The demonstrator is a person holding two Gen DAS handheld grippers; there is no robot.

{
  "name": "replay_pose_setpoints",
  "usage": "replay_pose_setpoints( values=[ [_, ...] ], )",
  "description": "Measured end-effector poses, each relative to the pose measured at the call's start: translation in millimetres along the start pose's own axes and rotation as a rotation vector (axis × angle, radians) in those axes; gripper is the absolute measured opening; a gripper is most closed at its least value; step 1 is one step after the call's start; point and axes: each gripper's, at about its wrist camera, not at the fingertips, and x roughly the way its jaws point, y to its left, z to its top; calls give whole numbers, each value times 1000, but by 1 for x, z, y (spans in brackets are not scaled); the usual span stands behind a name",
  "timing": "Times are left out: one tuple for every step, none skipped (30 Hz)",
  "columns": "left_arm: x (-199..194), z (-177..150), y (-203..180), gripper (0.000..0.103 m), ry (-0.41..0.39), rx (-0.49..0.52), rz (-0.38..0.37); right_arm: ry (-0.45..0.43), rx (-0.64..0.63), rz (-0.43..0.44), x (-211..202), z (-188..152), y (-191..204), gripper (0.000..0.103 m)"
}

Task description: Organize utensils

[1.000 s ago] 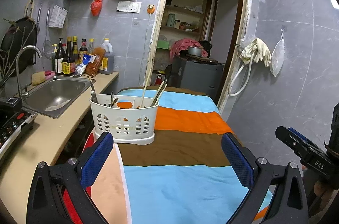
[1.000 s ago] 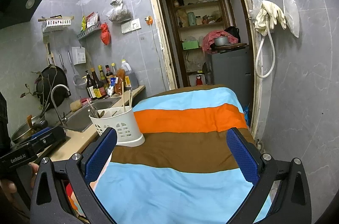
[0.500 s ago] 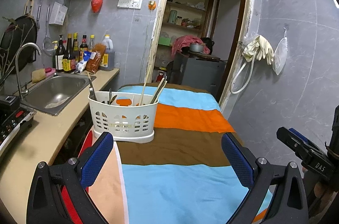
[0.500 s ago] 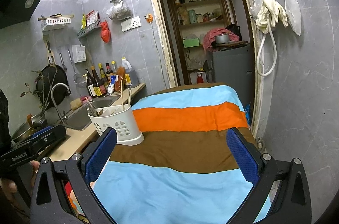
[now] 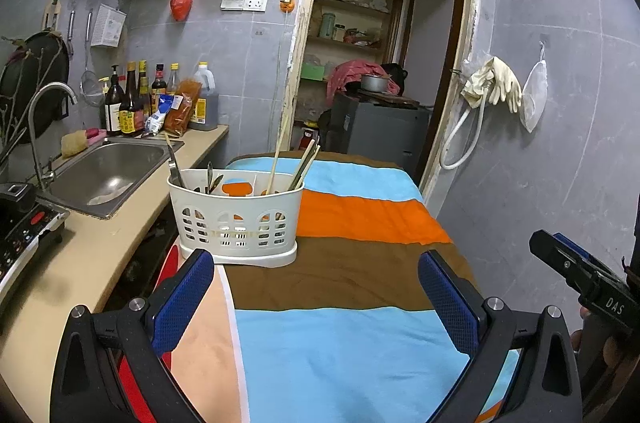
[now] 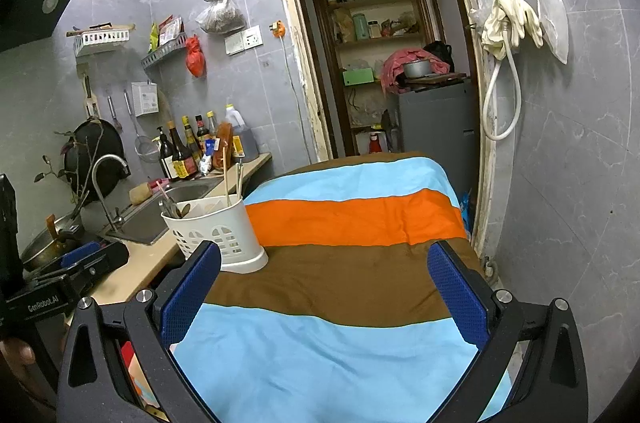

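Note:
A white slotted utensil caddy (image 5: 236,223) stands on the striped cloth table (image 5: 360,263) near its left edge; it also shows in the right wrist view (image 6: 218,235). It holds chopsticks (image 5: 276,159), metal spoons (image 5: 210,181) and other utensils upright. My left gripper (image 5: 316,299) is open and empty, a little in front of the caddy. My right gripper (image 6: 324,291) is open and empty, over the cloth to the caddy's right. Each gripper shows at the edge of the other's view.
A counter with a steel sink (image 5: 108,171), tap (image 5: 44,115) and sauce bottles (image 5: 132,103) runs along the left. A cooker (image 5: 24,227) sits at the near left. A doorway (image 5: 372,63) is behind the table; a tiled wall with gloves (image 5: 496,87) is to the right.
Both grippers have tilted down slightly and drifted a little, so the caddy sits a bit lower and nearer in the views. Both stay open and empty.

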Motion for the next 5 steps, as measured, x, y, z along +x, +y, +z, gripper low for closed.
replay_pose_setpoints(
  values=[
    [0,0,1,103,3,1,-1,2,0,-1,0,-2,3,101],
    [2,2,2,103,5,1,-1,4,1,-1,1,-1,2,101],
    [1,1,4,103,8,0,-1,7,3,-1,3,1,0,101],
    [2,2,5,103,10,0,0,10,4,-2,3,-1,3,101],
    [4,4,5,103,12,-1,1,12,5,-2,5,2,1,101]
  ],
)
